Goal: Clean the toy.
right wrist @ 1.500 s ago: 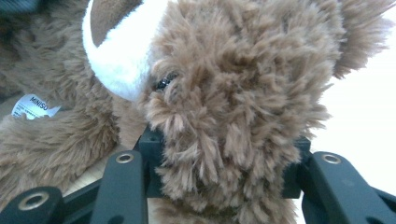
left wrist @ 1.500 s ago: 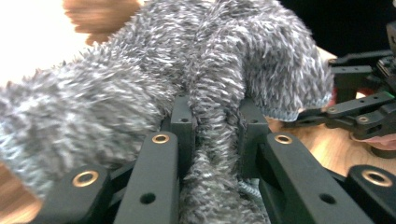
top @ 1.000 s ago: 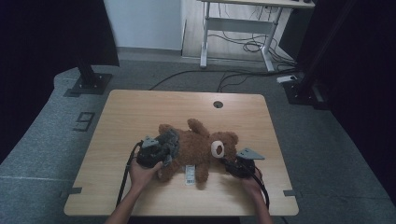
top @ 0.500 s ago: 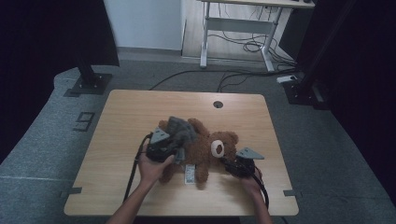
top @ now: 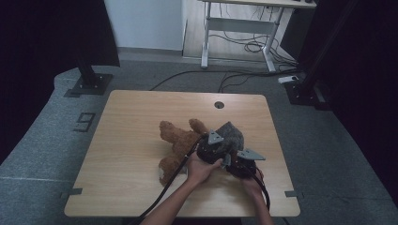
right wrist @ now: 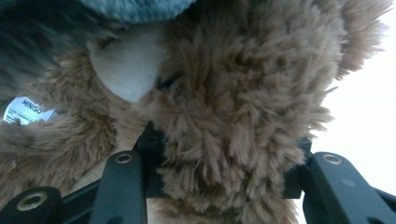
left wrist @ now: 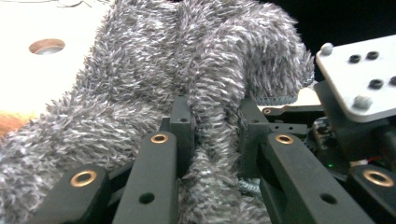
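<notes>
A brown teddy bear point(top: 176, 145) lies on the wooden table point(top: 131, 122), legs toward the left. My left gripper point(top: 212, 149) is shut on a fold of grey fuzzy cloth point(top: 231, 133) and holds it over the bear's head. In the left gripper view, both jaws pinch a ridge of that grey cloth point(left wrist: 140, 93) at the left gripper point(left wrist: 214, 128). My right gripper point(top: 240, 165) sits at the bear's head. In the right gripper view, the right gripper point(right wrist: 224, 158) is shut on the bear's head point(right wrist: 243, 88), and the grey cloth point(right wrist: 135, 7) hangs at the top.
A round cable hole point(top: 219, 104) is near the table's far edge. A white sewn-in label point(right wrist: 25, 109) shows beside the bear. A desk frame point(top: 234, 33) and cables stand on the floor behind, with black stands at both sides.
My left gripper has carried the grey cloth rightward and a little up, from over the bear's body to over its head. The right gripper has stayed on the head.
</notes>
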{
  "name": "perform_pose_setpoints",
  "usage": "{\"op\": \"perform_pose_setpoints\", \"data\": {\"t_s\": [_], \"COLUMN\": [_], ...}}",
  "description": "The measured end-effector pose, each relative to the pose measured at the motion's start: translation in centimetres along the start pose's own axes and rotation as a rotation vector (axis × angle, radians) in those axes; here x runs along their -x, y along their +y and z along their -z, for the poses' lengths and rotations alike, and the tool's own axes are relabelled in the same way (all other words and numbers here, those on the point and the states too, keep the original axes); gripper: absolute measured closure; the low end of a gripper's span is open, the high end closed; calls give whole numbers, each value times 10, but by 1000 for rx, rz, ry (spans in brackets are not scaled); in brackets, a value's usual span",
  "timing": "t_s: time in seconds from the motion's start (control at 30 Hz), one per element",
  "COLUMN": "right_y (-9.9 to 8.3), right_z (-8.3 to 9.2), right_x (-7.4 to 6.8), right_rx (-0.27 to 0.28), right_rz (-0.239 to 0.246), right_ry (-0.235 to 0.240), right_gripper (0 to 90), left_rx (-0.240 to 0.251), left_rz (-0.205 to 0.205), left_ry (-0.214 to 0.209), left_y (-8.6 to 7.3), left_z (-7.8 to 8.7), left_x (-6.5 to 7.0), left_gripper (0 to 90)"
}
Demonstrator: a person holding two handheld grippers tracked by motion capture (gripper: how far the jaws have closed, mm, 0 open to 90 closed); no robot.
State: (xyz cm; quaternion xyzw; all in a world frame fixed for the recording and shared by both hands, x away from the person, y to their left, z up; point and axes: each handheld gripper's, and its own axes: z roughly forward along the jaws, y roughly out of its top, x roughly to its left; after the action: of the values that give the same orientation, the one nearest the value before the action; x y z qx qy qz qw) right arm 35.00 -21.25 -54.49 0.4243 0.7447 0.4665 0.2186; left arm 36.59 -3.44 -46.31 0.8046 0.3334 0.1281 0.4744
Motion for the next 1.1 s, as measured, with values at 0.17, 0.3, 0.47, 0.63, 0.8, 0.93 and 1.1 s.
{"op": "perform_pose_setpoints", "data": {"t_s": [0.17,0.3,0.47,0.63,0.8,0.93,1.1], "right_y": [0,-1,0,-1,-1,-1,0], "right_z": [0,0,0,0,0,0,0], "right_x": [-2,0,-3,-1,-1,-1,-2], "right_rx": [-1,5,1,3,3,5,6], "right_rz": [10,-7,12,0,-6,-11,-16], "right_ry": [0,13,18,24,25,24,21], "right_gripper": [495,490,487,486,486,487,487], "left_rx": [-21,-33,15,52,43,-11,30], "left_rz": [-17,55,77,120,144,193,171], "left_ry": [55,63,38,61,159,190,157], "left_y": [-9,-34,-49,-53,-65,-85,-66], "left_z": [17,31,58,82,104,111,118], "left_x": [-12,-40,-53,-72,-98,-117,-106], "left_gripper": [728,728,731,730,729,728,725]}}
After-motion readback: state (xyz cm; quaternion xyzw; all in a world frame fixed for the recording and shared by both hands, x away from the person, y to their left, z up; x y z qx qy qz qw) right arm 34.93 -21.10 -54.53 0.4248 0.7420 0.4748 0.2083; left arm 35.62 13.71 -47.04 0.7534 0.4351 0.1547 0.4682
